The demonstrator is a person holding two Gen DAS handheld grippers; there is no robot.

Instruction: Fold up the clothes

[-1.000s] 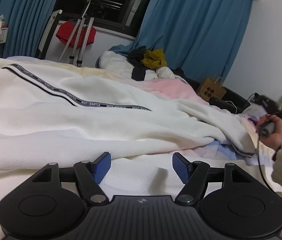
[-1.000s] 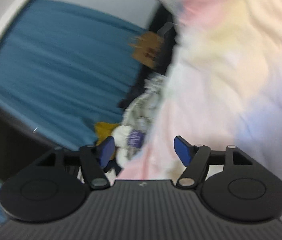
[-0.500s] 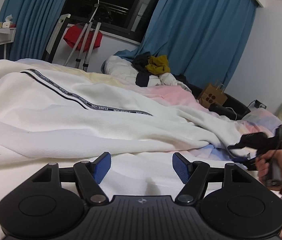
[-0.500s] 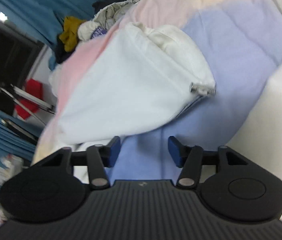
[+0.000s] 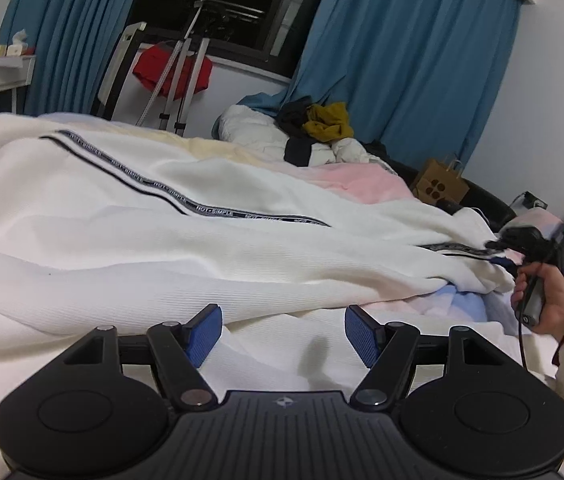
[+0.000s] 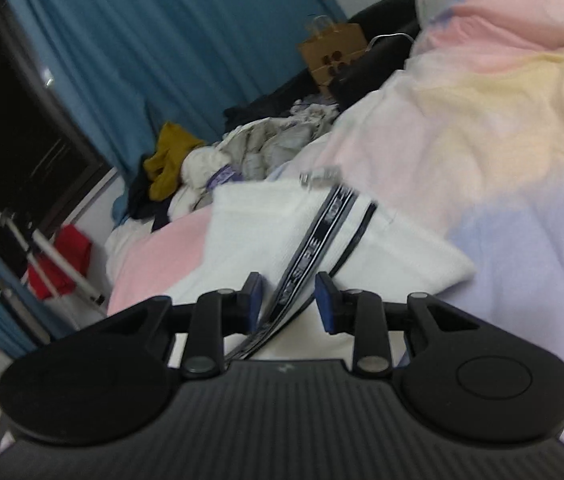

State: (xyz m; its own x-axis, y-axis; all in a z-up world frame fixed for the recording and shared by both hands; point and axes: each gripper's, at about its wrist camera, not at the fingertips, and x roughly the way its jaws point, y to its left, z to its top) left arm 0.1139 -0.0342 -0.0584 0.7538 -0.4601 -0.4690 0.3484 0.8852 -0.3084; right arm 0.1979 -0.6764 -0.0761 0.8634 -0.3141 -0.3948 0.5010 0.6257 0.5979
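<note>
A white knit garment (image 5: 130, 216) with a black lettered stripe (image 5: 202, 210) lies spread across the bed. My left gripper (image 5: 283, 334) is open and empty, low over its near edge. My right gripper (image 6: 288, 300) sits at the garment's far end (image 6: 258, 224); its jaws are partly closed around the striped hem (image 6: 310, 256), which runs between the pads. In the left wrist view the right gripper (image 5: 506, 248) shows at the far right, held by a hand, at the garment's tip.
The bed has a pastel pink, yellow and blue cover (image 6: 502, 120). A pile of clothes (image 5: 314, 132) lies at the far side. A brown paper bag (image 5: 440, 186) stands beyond the bed. Blue curtains (image 5: 394, 60) and a drying rack (image 5: 178, 68) stand behind.
My right gripper has swung round to the garment's striped end, and its jaws have narrowed around the hem. My left gripper has barely moved.
</note>
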